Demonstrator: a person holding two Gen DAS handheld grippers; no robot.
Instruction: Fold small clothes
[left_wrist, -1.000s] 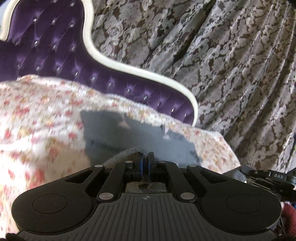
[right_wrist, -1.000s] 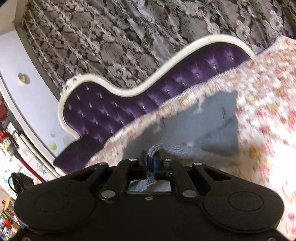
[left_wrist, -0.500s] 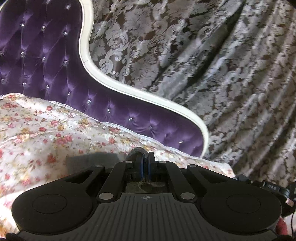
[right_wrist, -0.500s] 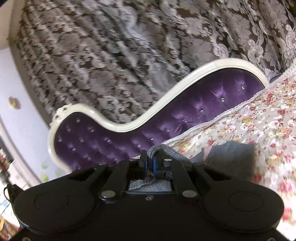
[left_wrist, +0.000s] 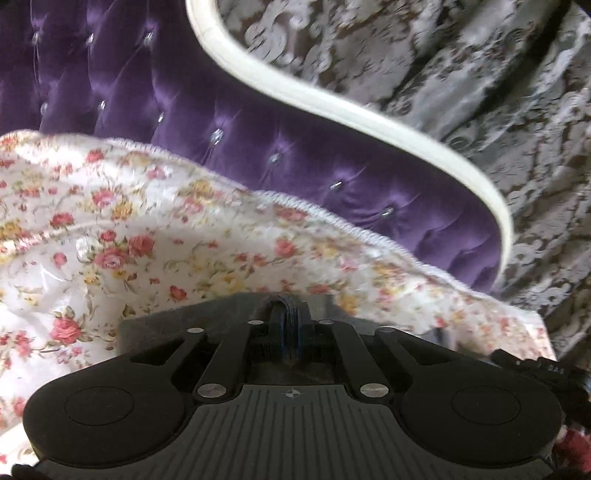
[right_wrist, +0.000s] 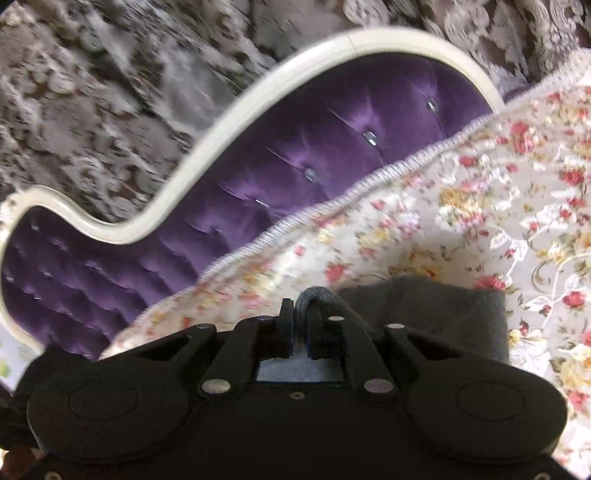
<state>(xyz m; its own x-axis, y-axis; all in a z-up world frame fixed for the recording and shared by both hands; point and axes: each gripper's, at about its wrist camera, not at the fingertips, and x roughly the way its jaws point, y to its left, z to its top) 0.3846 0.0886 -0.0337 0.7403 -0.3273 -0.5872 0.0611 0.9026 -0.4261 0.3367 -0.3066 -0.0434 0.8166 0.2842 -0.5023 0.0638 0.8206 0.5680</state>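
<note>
Both grippers clamped on the same grey garment (right_wrist: 443, 314), most likely so one edge can be carried over in a single fold without sagging between the two holds. Left gripper (left_wrist: 286, 332) at lower centre of its view, jaws pinched tight on a small hump of grey knit that bulges just above the fingertips; rest of the cloth a dark strip at lower left, lying on the floral bedspread (left_wrist: 147, 240). Right gripper (right_wrist: 303, 325) likewise closed on a fold of the cloth at lower centre, with a broad flat grey panel spreading off to the right of the jaws, resting on the bedspread. Garment thus directly at and just beyond both sets of fingertips, low in each frame, near the bedspread's braided edge. Purple tufted headboard (left_wrist: 258, 129) with cream trim filling the upper half, patterned curtain (left_wrist: 480, 92) beyond, upper right. Judged mid-fold: edge held, not yet released.
</note>
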